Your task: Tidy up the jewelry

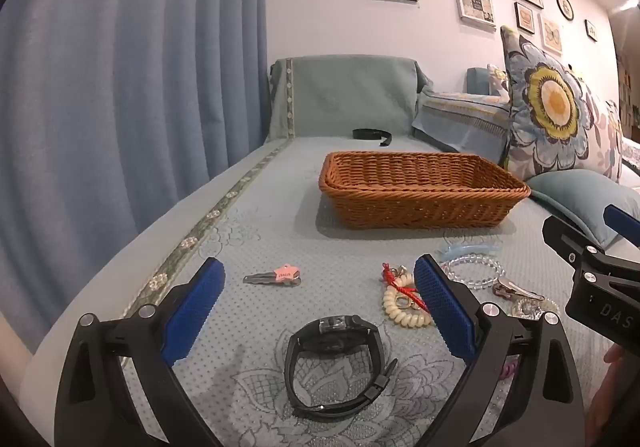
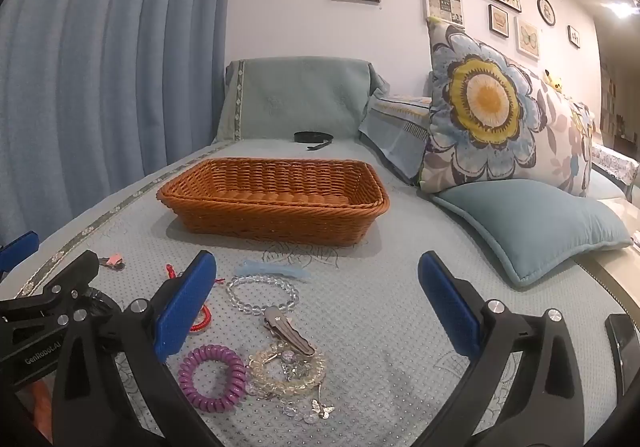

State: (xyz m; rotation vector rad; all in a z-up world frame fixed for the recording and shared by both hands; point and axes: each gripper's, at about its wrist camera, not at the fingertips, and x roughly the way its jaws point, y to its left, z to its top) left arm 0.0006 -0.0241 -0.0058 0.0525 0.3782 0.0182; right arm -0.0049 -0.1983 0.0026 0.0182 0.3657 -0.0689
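1. Progress as I read it: nothing sorted yet. The wicker basket (image 2: pixel 276 203) looks empty in both wrist views, though its near wall hides part of the floor.
2. All the jewelry sits loose on the sofa cover (image 2: pixel 380 307), on my side of the basket.
3. Nearest the basket: pale blue hair clip (image 2: pixel 276 271), then the clear bead bracelet (image 2: pixel 262 295) just in front of it.
4. Further toward me from the basket: silver clip (image 2: pixel 290 333) touching the bracelet, purple coil hair tie (image 2: pixel 212 377), and a tangle of yellow-clear beads with butterfly charms (image 2: pixel 292 375).
5. Off the basket's left front corner: key with a pink star tag (image 1: pixel 280 274). In front of the basket's middle: cream coil tie with red cord (image 1: pixel 404 303), and closest to me the black watch (image 1: pixel 340 363).
6. A black strap (image 1: pixel 372 135) lies behind the basket; can't tell if it counts.
7. Left gripper (image 1: pixel 320 311): fingers spread wide, holding nothing, the watch lying between and below them.
8. Right gripper (image 2: pixel 316 311): fingers spread wide, empty, over the bead pile.
9. Remaining, my estimate: every piece still to go into the basket, starting with the watch on the left and the silver clip or beads on the right.
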